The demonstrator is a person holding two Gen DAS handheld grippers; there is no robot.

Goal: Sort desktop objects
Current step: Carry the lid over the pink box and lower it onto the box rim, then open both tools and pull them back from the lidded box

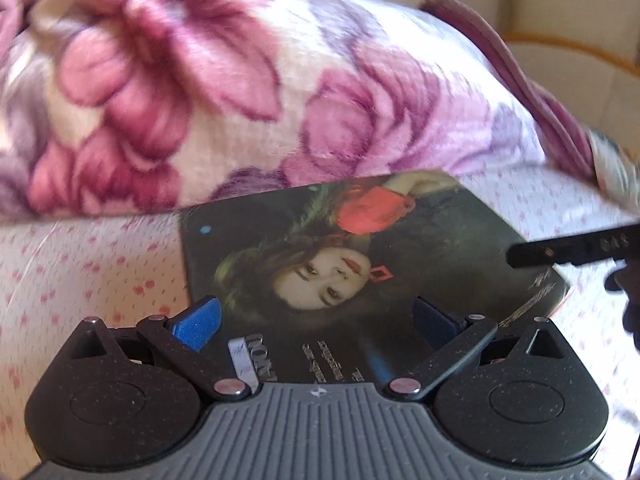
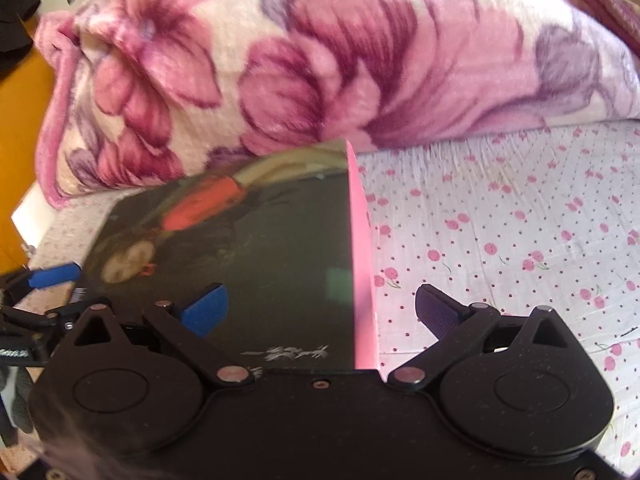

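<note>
Book (image 1: 360, 264) laid flat on dotted sheet (image 2: 520, 220), against floral blanket (image 1: 240, 80); left gripper (image 1: 316, 316) and right gripper (image 2: 320, 308) held over it, fingers spread apart.

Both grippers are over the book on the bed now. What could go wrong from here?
1. Both the left gripper and right gripper are open over the book; neither holds it.
2. The book lies flat on a soft sheet, so fingers may snag fabric.
3. The folded blanket crowds the far edge.
</note>
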